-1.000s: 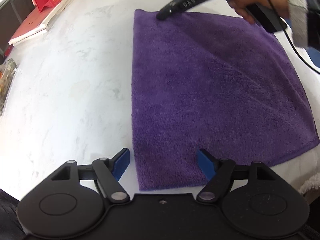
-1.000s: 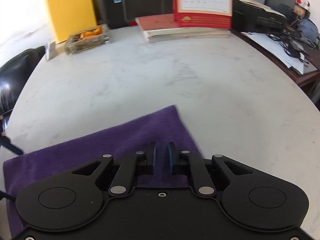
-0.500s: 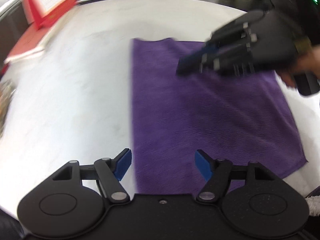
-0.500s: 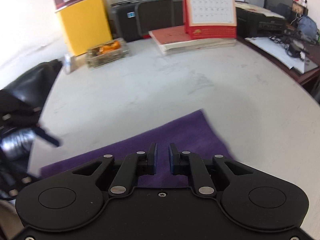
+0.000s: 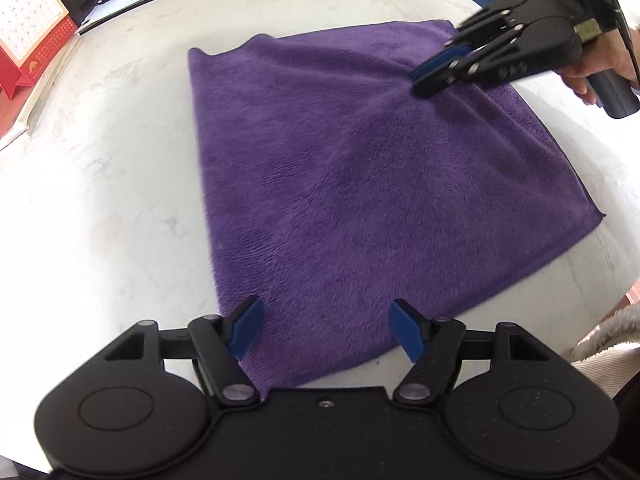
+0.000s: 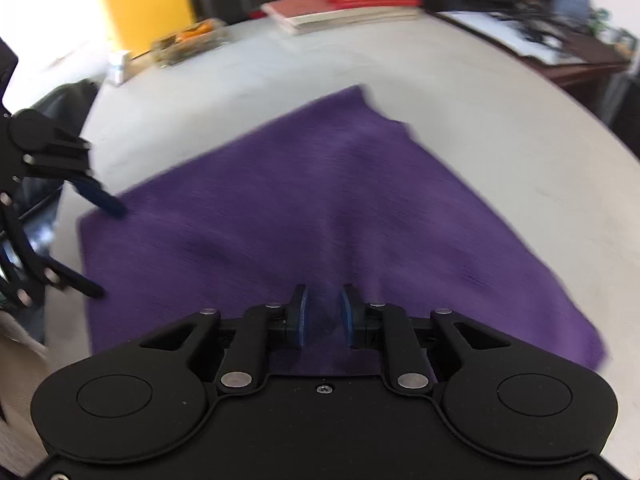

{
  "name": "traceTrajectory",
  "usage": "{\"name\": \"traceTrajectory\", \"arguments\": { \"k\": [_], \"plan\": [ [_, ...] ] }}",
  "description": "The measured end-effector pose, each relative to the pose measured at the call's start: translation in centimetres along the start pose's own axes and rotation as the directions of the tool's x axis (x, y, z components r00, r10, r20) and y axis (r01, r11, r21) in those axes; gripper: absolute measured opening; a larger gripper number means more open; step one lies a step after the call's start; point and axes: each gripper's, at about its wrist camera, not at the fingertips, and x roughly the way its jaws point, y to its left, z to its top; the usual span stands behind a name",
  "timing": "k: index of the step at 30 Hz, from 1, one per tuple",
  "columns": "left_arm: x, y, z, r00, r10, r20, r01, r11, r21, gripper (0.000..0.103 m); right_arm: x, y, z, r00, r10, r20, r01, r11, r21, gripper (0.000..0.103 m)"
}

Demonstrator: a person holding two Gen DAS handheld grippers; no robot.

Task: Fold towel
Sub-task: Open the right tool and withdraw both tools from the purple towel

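- The table is white and marble-like, and it stands in an office room.
- The purple towel lies spread on the table, with a raised ridge of cloth running toward the right gripper.
- The right gripper pinches this ridge of the towel; its blue pads are close together with cloth between them.
- The left gripper is spread apart above the near edge of the towel and holds nothing.
- A red desk calendar stands at the far left edge.
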Motion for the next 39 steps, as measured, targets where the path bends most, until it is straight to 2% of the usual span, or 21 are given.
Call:
{"name": "traceTrajectory", "arguments": {
  "k": [1,2,3,5,9,13,16,20,25,27,29,30,32,34,36,37,39],
  "plan": [
    [-0.1,0.1,-0.1,1.0,-0.004,0.0,0.004,1.0,0.0,0.067,-0.5,-0.8,-0.4,1.0,-0.012,0.011,0.011,0.999,0.048,0.015],
    [-0.2,0.4,0.0,1.0,-0.01,0.003,0.01,1.0,-0.008,0.067,-0.8,-0.9,-0.7,0.998,-0.07,-0.005,0.07,0.995,0.067,0.024],
    [0.0,0.5,0.5,1.0,-0.016,0.016,0.017,1.0,-0.021,0.067,-1.0,-1.0,-0.9,0.996,-0.093,-0.011,0.094,0.993,0.072,0.027],
    [0.3,0.8,1.7,0.999,-0.029,0.042,0.031,0.998,-0.047,0.067,-1.7,-1.2,-1.2,0.994,-0.112,0.007,0.11,0.986,0.128,0.027],
    [1.0,1.4,4.1,0.994,-0.052,0.094,0.061,0.993,-0.098,0.067,-4.0,0.9,-1.2,0.985,-0.166,0.049,0.153,0.968,0.199,0.027],
    [2.4,0.0,6.0,0.993,-0.052,0.108,0.062,0.993,-0.097,0.066,-4.9,3.5,-2.4,0.985,-0.162,0.064,0.139,0.952,0.271,0.027],
    [3.8,-1.5,5.6,0.997,0.007,0.082,0.0,0.996,-0.084,0.066,-5.0,5.0,-4.0,0.987,-0.154,0.054,0.132,0.949,0.286,0.027],
    [3.9,-2.2,4.1,0.995,0.087,0.051,-0.08,0.989,-0.127,0.068,-5.3,5.2,-6.6,0.988,-0.151,0.033,0.135,0.95,0.281,0.027],
    [3.1,-2.5,2.4,0.98,0.197,0.018,-0.189,0.959,-0.212,0.066,-7.4,3.4,-9.9,0.985,-0.172,0.033,0.154,0.941,0.303,0.027],
    [2.2,-2.9,1.9,0.967,0.256,0.008,-0.248,0.942,-0.225,0.066,-8.9,2.8,-11.0,0.981,-0.184,0.055,0.156,0.933,0.323,0.027],
    [1.0,-3.1,1.2,0.956,0.294,0.0,-0.285,0.927,-0.243,0.066,-11.1,2.3,-11.9,0.977,-0.168,0.135,0.106,0.92,0.376,0.03],
    [0.3,-3.2,0.7,0.949,0.316,-0.004,-0.306,0.914,-0.265,0.066,-12.3,2.2,-12.3,0.97,-0.156,0.188,0.068,0.912,0.405,0.035],
    [-0.6,-3.3,-0.2,0.941,0.339,-0.018,-0.327,0.892,-0.312,0.066,-14.1,1.9,-13.1,0.952,-0.137,0.275,-0.002,0.893,0.451,0.064],
    [-1.1,-3.4,-1.1,0.936,0.351,-0.033,-0.34,0.874,-0.346,0.066,-15.0,1.7,-14.4,0.935,-0.089,0.343,-0.109,0.849,0.516,0.072],
    [-1.2,-3.3,-1.8,0.936,0.35,-0.048,-0.344,0.872,-0.349,0.066,-15.2,1.5,-15.3,0.934,-0.049,0.353,-0.176,0.798,0.576,0.072],
    [-1.3,-3.2,-2.2,0.936,0.349,-0.054,-0.345,0.872,-0.348,0.066,-15.6,1.8,-15.6,0.936,-0.05,0.35,-0.184,0.777,0.602,0.072],
    [-1.7,-2.8,-2.7,0.936,0.348,-0.048,-0.343,0.874,-0.344,0.066,-17.5,3.3,-15.4,0.925,-0.127,0.358,-0.121,0.796,0.594,0.073]
  ]
}}
